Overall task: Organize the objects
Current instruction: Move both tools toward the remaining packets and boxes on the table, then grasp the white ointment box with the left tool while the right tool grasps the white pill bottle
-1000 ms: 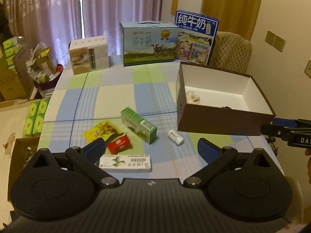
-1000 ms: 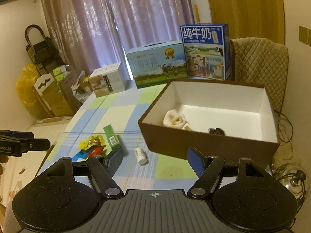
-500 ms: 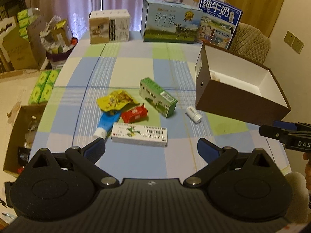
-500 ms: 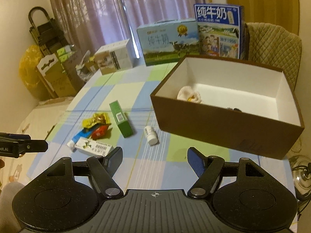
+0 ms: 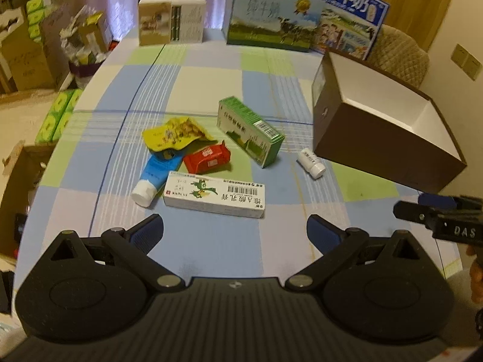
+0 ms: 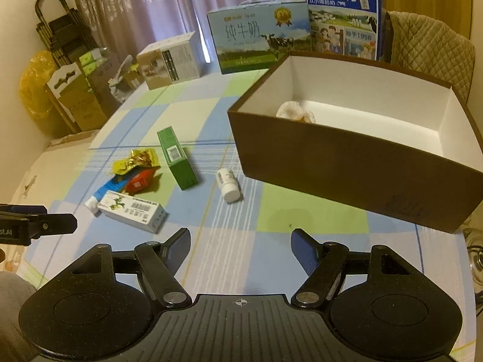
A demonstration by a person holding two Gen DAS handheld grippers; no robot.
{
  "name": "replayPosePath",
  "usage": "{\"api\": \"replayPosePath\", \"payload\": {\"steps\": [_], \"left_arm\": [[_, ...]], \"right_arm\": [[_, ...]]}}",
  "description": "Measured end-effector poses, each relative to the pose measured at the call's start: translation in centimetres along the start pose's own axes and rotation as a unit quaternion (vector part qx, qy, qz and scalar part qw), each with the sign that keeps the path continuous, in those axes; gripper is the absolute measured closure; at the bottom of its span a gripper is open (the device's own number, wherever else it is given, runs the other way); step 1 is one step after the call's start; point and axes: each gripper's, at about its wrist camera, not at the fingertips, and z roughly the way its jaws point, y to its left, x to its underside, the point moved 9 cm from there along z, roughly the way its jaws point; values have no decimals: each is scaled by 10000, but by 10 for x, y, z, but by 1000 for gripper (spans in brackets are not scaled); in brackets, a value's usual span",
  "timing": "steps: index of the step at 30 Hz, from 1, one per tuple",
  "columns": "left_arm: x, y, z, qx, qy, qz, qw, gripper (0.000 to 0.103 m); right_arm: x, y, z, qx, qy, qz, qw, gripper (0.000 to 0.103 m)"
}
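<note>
A long white cardboard medicine carton [image 5: 214,195] with green artwork and a barcode lies flat on the blue-and-green checked tablecloth [image 5: 211,69], nearest of a loose cluster of items; its long axis runs crosswise, roughly parallel to the line between the fingertips of the left gripper [image 5: 235,230], which hangs just short of it with blue-padded fingers spread wide and holding nothing; judged from this, the left is the nearer tool and a straight push forward would bracket the carton's length, not its narrow width, so a turn of the wrist looks necessary; beside the carton lie a blue tube with a white cap [image 5: 152,178], a red foil sachet [image 5: 207,159], a crumpled yellow packet [image 5: 175,134], a green rectangular box [image 5: 250,131] and a small white pill bottle [image 5: 311,163]; to the right stands the open brown cardboard box with white lining [image 6: 347,163], already holding a pale bundle [image 6: 294,111]; the right gripper [image 6: 240,244], fingers likewise apart and empty, faces the bottle and the brown box.
</note>
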Motion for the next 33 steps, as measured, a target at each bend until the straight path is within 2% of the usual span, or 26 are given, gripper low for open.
{"api": "replayPosePath", "payload": {"steps": [6, 13, 18, 23, 30, 33], "left_arm": [[-6, -3, 30, -76, 166, -317, 9993, 3], [-12, -3, 62, -411, 308, -578, 9970, 3], [-16, 3, 82, -632, 387, -853, 9936, 3], [-24, 12, 102, -927, 415, -1114, 9886, 3], [-21, 25, 127, -1493, 596, -1184, 9799, 3], [-17, 28, 123, -1489, 563, -1162, 9804, 3]], "right_arm": [[2, -11, 13, 51, 91, 150, 9998, 32], [-17, -19, 40, -61, 49, 260, 9996, 32], [-30, -12, 70, -183, -3, 103, 9998, 33], [-40, -3, 96, -357, -23, -59, 9993, 45], [-43, 4, 128, -376, 90, -382, 9985, 47], [-43, 5, 136, -382, 136, -473, 9981, 47]]}}
